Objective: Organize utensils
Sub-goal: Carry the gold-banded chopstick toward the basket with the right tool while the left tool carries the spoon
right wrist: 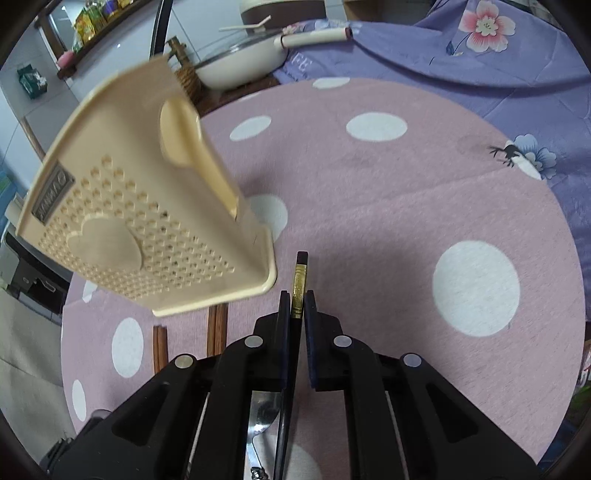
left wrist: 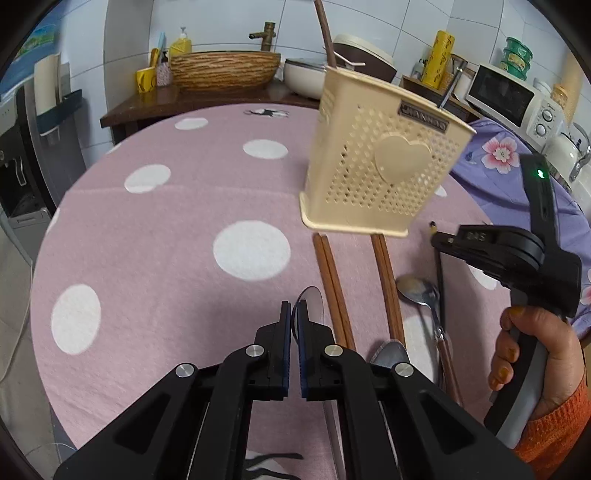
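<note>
Round table (left wrist: 147,258) under a pink cloth with white dots, lilac flowered cloth (left wrist: 495,151) draped at its far right edge. Behind, white tiled wall (left wrist: 369,22); dark wooden counter (left wrist: 147,103) carrying a woven-look basin (left wrist: 223,70) with brass tap (left wrist: 267,35), yellow bottles, a white pot (left wrist: 304,77). White microwave (left wrist: 513,99) at right, green tins on top. Dark appliance (left wrist: 18,166) at far left.

One utensil holder (left wrist: 380,162); two chopstick pairs (left wrist: 334,291); seemingly three spoons (left wrist: 419,290)
</note>
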Available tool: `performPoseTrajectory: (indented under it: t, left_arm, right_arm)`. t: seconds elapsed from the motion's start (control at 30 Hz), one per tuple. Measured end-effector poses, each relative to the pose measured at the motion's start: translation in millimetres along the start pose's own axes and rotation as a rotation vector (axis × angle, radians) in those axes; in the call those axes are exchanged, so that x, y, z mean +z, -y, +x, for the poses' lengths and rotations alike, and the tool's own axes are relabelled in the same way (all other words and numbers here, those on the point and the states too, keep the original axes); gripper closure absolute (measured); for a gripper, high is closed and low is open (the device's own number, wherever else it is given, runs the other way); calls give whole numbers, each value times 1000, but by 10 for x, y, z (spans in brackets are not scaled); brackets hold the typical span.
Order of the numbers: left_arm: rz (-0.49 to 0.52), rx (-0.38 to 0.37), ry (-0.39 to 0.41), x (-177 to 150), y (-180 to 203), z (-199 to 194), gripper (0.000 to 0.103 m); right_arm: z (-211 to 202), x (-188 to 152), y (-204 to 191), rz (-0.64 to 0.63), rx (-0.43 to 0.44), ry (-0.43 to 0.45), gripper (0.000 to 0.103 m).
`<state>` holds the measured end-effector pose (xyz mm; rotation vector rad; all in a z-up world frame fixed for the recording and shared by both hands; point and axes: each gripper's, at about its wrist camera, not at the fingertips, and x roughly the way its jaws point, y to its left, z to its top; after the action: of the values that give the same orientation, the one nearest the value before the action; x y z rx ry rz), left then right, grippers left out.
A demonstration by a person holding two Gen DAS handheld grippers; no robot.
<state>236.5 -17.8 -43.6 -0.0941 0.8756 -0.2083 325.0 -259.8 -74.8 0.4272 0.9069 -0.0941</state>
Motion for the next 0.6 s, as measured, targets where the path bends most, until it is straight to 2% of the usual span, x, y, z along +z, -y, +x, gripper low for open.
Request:
performPoseTrajectory:
  t: [0.2,0.37,0.6]
  left_arm:
    - [-31,20,43,159,-121,-48,100]
    - [-44,21,93,251,-152,-199,100]
    - [-46,38,166,332,-160,-427,100]
  right_arm:
    - [-219,207,113,20,17,101,95]
    - [-582,295,115,-33,45,198,95]
    - [-1154,175,40,-132,111,285,95]
